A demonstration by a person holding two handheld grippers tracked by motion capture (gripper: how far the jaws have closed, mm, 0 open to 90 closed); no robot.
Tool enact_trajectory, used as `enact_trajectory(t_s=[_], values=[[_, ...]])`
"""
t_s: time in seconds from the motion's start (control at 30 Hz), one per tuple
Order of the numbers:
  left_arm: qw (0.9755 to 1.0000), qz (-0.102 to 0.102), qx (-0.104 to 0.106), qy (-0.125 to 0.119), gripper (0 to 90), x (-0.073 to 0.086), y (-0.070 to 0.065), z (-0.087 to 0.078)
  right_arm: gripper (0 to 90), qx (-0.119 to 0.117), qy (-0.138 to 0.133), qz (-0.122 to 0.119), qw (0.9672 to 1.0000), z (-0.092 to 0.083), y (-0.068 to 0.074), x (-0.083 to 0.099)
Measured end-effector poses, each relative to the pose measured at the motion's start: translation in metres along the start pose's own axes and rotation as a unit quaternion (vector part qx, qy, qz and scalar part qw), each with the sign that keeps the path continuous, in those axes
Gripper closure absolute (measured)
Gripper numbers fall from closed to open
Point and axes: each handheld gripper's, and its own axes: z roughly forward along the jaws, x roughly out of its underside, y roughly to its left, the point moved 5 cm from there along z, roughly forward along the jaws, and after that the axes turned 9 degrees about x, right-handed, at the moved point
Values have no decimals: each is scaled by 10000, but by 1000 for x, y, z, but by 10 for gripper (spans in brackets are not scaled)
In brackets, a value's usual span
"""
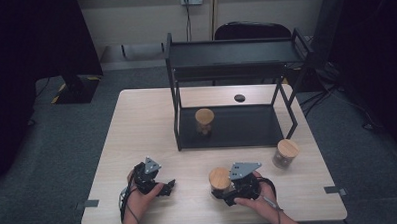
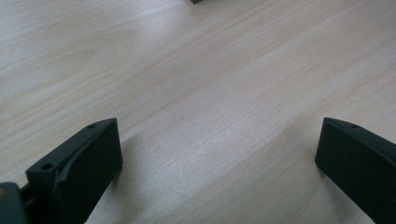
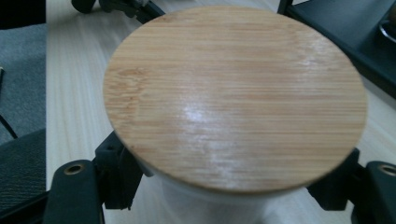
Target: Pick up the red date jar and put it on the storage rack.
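Observation:
A glass jar with a round bamboo lid [image 3: 233, 93] stands on the wooden table [image 1: 152, 123] near its front edge, seen in the high view as jar [image 1: 219, 179]. My right gripper [image 3: 233, 189] is shut on its body just below the lid, one jaw on each side; from above this gripper [image 1: 225, 190] reaches in from the jar's right. A second lidded jar [image 1: 204, 121] stands on the lower shelf of the black rack [image 1: 229, 53]. A third jar [image 1: 286, 153] stands on the table by the rack's right front leg. My left gripper [image 1: 165, 186] rests at front left, open [image 2: 217, 154] over bare wood.
A small black disc [image 1: 239, 97] lies on the table behind the rack. A dark chair [image 1: 251, 30] stands beyond the table's far edge. Bare tabletop stretches left of the rack and between the two grippers.

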Motion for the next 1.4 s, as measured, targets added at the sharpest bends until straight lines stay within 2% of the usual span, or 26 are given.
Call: enact_trajectory(t_s=[0.6, 0.83, 1.1, 1.4], values=[[10000, -7, 0, -7, 2, 0, 0, 0, 255, 194, 153, 84, 9997, 5, -17, -7], [10000, -6, 0, -6, 2, 0, 0, 0, 255, 253, 193, 111, 9994, 7, -26, -11], [10000, 1, 1, 0, 2, 0, 0, 0, 255, 318, 211, 267, 9989, 8, -38, -14], [10000, 1, 3, 1, 2, 0, 0, 0, 255, 498, 274, 264, 9980, 9, -54, -18]])
